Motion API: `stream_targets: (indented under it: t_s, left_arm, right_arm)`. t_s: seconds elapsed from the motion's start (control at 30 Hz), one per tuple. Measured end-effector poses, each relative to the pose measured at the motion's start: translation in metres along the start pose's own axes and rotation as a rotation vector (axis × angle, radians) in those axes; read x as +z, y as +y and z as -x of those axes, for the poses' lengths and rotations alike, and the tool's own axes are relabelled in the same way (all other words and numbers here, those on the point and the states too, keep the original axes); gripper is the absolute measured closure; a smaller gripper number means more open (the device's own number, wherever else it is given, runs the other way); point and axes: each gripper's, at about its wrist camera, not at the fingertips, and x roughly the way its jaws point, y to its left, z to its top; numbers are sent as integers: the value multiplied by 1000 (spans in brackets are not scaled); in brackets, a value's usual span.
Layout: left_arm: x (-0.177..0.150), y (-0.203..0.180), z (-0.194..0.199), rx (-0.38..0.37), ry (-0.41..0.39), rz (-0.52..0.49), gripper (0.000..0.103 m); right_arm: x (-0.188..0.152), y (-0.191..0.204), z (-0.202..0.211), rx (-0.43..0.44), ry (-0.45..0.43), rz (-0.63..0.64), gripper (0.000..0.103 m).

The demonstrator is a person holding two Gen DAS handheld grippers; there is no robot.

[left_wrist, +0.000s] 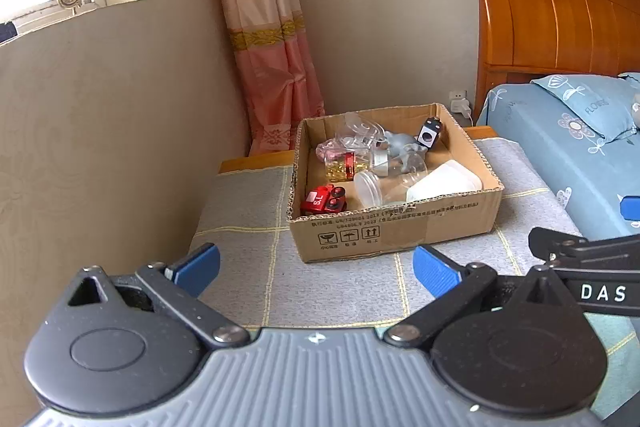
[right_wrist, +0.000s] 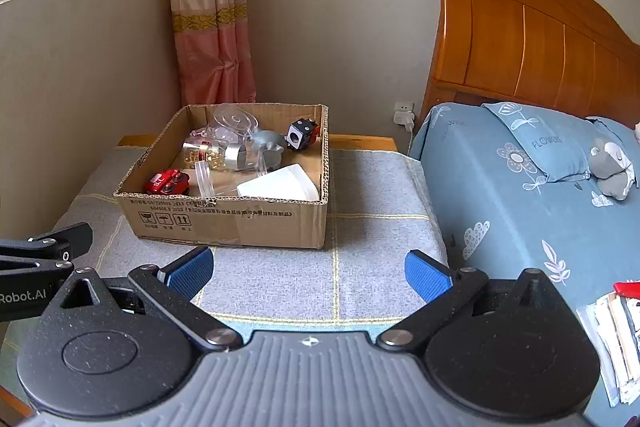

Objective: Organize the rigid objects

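Note:
A cardboard box [left_wrist: 400,227] [right_wrist: 256,223] stands on a grey checked cloth. Inside lie a red toy car [left_wrist: 323,200] [right_wrist: 167,181], a jar of gold bits with a red band [left_wrist: 340,165] [right_wrist: 202,154], clear plastic cups [left_wrist: 372,187] [right_wrist: 234,123], a white cup [left_wrist: 444,183] [right_wrist: 280,185], a grey figure [left_wrist: 402,143] [right_wrist: 269,143] and a black-and-white cube [left_wrist: 430,134] [right_wrist: 301,135]. My left gripper [left_wrist: 316,269] hovers open in front of the box, holding nothing. My right gripper [right_wrist: 308,269] is open too, beside it on the right, also short of the box.
The cloth [right_wrist: 372,259] covers a low wooden table against the wall. A pink curtain [left_wrist: 276,67] hangs behind the box. To the right is a bed with blue bedding [right_wrist: 520,195], a wooden headboard [right_wrist: 540,47] and a grey plush [right_wrist: 612,169]. Papers [right_wrist: 616,339] lie at far right.

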Motion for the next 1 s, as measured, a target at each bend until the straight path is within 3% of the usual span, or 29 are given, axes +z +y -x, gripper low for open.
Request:
stream_targets:
  t_s: [1.0]
  left_arm:
    - [-2,-3,-1,16,2,-15,1]
  right_arm:
    - [0,-2,-2,-10,2,4,0]
